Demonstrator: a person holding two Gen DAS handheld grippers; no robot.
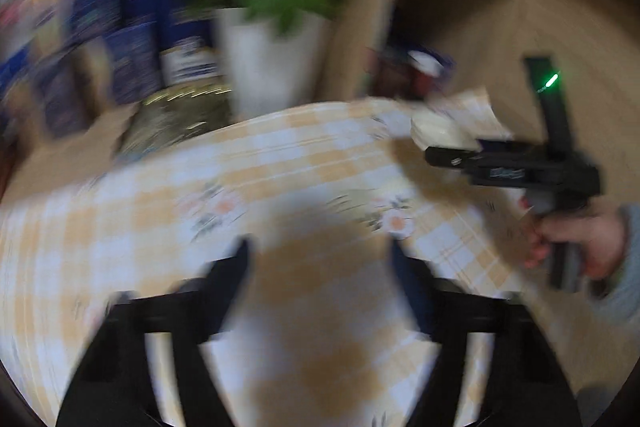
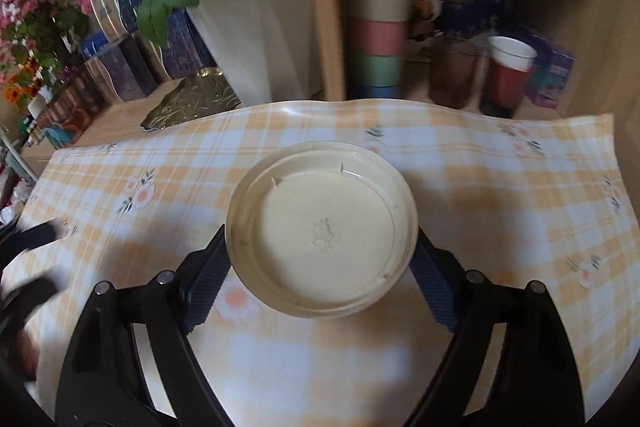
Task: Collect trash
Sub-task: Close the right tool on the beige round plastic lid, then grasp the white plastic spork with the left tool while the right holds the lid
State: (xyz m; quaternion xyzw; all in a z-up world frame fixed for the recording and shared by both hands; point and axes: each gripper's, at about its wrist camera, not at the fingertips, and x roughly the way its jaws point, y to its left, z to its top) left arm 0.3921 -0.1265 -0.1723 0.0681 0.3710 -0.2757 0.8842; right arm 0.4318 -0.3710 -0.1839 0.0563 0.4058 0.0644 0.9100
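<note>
Pickup step: right gripper (image 2: 322,259) jaws bracket round cream plastic dish (image 2: 320,227) at 12 o'clock; pad contact unclear. Left gripper (image 1: 320,267) spread, empty. Next: firm pinch, lift.

Beyond the jaws, the tabletop (image 2: 500,187) wears an orange-checked flowered cloth. Behind it stands a light wooden shelf unit (image 2: 322,7), with a white vase of red flowers (image 2: 256,39) at left.

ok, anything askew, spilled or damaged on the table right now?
Nothing spilled. The cream plastic lid sits upside down between the right gripper fingers. The checked tablecloth is rippled along its far edge. The left wrist view is too blurred to judge more.
</note>
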